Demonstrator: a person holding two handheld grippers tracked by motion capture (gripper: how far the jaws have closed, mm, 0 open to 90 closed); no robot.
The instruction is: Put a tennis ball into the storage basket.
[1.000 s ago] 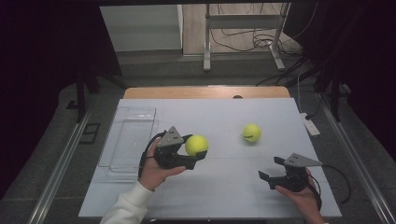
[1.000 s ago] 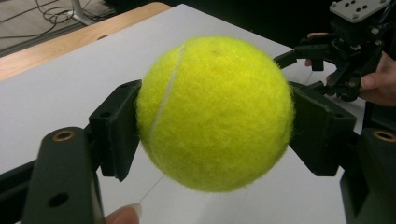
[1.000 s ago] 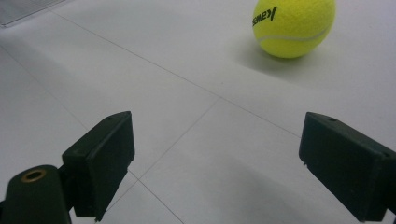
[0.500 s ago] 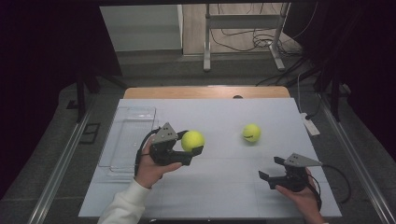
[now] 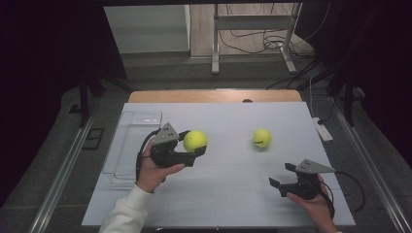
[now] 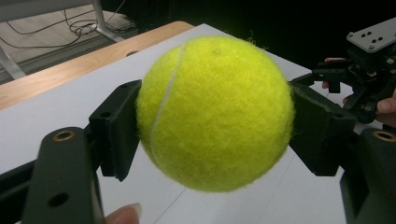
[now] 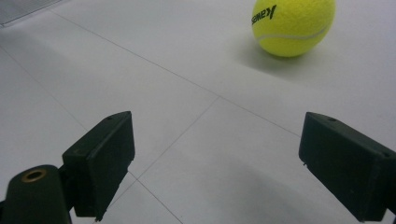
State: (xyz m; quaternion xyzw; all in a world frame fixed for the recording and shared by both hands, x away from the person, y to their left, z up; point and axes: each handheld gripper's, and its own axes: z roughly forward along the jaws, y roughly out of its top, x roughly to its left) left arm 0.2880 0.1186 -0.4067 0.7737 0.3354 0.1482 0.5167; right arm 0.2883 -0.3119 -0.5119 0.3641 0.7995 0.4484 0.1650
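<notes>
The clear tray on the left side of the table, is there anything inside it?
The clear tray looks empty through its visible part. Its near right corner is covered by the left hand-held gripper, which holds a tennis ball, so that part cannot be checked.

I see 2 handheld grippers, both matte black. The left gripper [image 5: 193, 150] carries a grey 3-cornered plate on top and a black cable looping from its rear, beside my white sleeve [image 5: 125, 213]. The right gripper [image 5: 281, 176] has the same plate, drilled with small holes, and a trailing black cable. Each jaw is a blocky pad; brass-ringed holes mark the arms behind them.
</notes>
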